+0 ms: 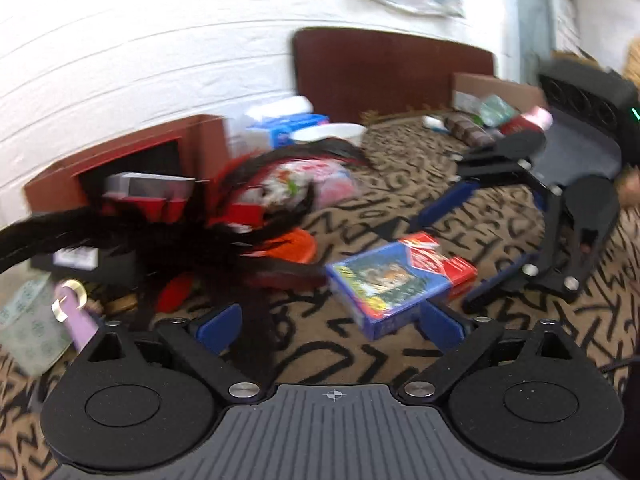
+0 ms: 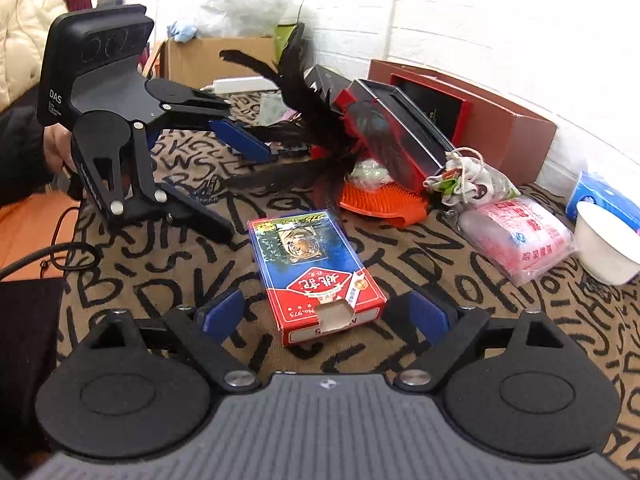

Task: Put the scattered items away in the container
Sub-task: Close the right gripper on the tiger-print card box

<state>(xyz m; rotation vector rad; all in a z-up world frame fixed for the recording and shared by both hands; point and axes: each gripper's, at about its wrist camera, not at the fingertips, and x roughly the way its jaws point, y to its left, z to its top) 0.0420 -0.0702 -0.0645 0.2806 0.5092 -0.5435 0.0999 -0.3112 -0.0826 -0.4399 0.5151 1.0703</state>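
A red and blue playing-card box (image 2: pixel 316 272) with a tiger picture lies flat on the letter-patterned cloth. My right gripper (image 2: pixel 326 314) is open, and the box's near end sits between its blue pads (image 2: pixel 222 314) with a gap on each side. My left gripper (image 1: pixel 330 326) is open too, and the card box (image 1: pixel 400 280) lies just ahead of its right pad. The left gripper (image 2: pixel 236 184) faces the box from the far left. A brown box with a red-lined opening (image 2: pixel 500 120) stands by the wall.
A black feather duster (image 2: pixel 304 120), an orange brush (image 2: pixel 380 200), a drawstring pouch (image 2: pixel 468 184), a pink packet (image 2: pixel 528 236) and a white bowl (image 2: pixel 608 240) lie beyond the card box. A cardboard box (image 2: pixel 216 56) stands at the back. A hand holds the left gripper.
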